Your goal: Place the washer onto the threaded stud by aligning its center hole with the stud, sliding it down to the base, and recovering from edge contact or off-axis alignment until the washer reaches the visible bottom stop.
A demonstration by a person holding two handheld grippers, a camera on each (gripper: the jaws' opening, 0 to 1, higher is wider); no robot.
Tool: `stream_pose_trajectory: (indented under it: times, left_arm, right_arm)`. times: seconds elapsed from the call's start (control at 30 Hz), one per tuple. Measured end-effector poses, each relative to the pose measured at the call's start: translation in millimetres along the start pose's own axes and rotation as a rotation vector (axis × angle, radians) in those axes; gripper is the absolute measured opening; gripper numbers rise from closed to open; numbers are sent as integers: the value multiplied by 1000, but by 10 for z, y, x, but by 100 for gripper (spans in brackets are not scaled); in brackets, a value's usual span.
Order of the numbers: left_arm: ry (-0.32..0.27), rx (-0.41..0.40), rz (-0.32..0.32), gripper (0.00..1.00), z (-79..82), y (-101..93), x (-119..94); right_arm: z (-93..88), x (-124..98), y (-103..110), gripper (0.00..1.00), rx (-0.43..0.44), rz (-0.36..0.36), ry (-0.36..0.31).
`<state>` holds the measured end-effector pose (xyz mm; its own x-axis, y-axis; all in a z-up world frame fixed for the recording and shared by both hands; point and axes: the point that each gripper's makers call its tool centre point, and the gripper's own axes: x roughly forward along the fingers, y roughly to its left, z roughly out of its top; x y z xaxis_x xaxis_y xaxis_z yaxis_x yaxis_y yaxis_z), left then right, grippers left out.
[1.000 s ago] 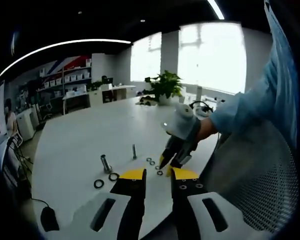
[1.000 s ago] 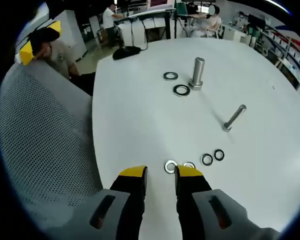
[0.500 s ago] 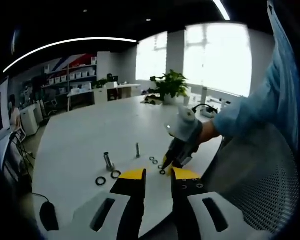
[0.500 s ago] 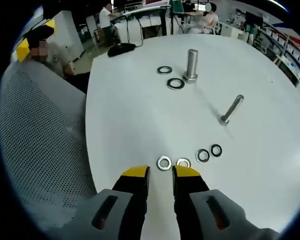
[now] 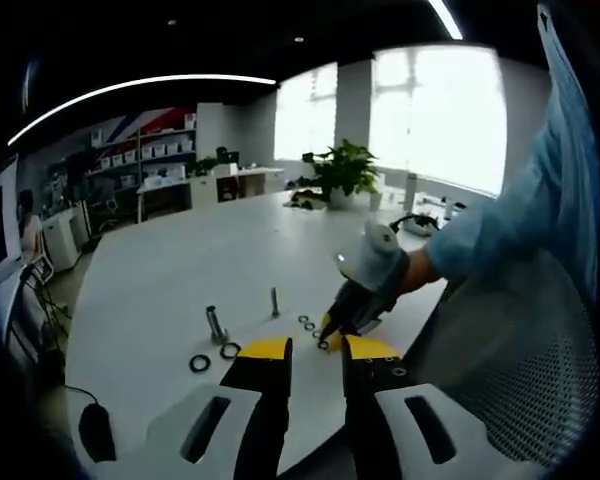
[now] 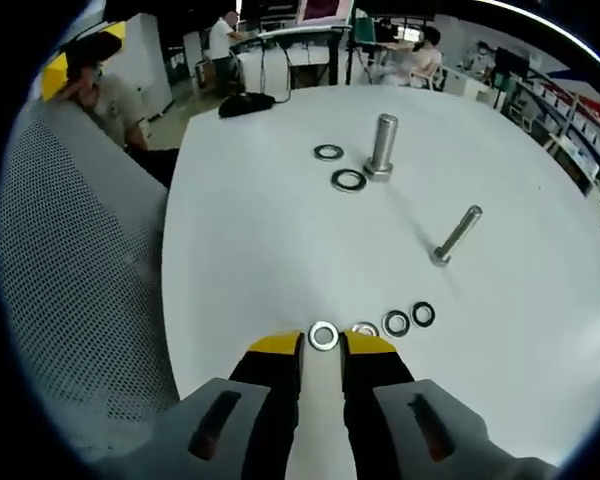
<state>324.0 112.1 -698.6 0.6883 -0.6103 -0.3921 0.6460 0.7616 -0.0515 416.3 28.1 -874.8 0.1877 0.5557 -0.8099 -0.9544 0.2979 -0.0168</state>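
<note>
In the right gripper view, a row of small washers lies at the near table edge. The nearest washer (image 6: 323, 336) sits flat on the table between the yellow tips of my right gripper (image 6: 322, 345), which is open around it. Its neighbours (image 6: 396, 323) trail off to the right. A thin threaded stud (image 6: 456, 235) stands further out, and a thick bolt (image 6: 382, 145) stands beyond it, beside two larger washers (image 6: 348, 180). In the left gripper view, my left gripper (image 5: 317, 350) is held open above the table edge, with nothing between its jaws. Just ahead is the right gripper (image 5: 332, 330), tips down by the washers.
A mesh chair back (image 6: 70, 300) rises left of the white table (image 6: 260, 260) and also appears as the mesh (image 5: 510, 370) in the left gripper view. A black object (image 6: 242, 103) lies at the far edge. A potted plant (image 5: 342, 170) stands at the table's far end. People sit at desks behind.
My right gripper has moved forward and down. The nearest washer now lies between its tips, and the jaws stand slightly closer together. The left gripper has barely moved.
</note>
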Motion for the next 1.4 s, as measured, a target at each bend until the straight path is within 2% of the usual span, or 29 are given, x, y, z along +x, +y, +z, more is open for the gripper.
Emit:
stream_pose_trajectory:
  times: [0.3, 0.5, 1.23, 1.4]
  left_arm:
    - [7, -6, 14, 17, -4, 14, 9]
    - [7, -11, 21, 17, -7, 22, 6]
    - [15, -9, -15, 17, -16, -34, 17]
    - [23, -6, -24, 17, -31, -49, 21]
  right_arm:
    - [15, -10, 11, 14, -51, -16, 4]
    - [19, -50, -63, 14, -55, -39, 0]
    - [426, -414, -440, 14, -62, -194, -132]
    - [558, -510, -558, 14, -8, -225, -183]
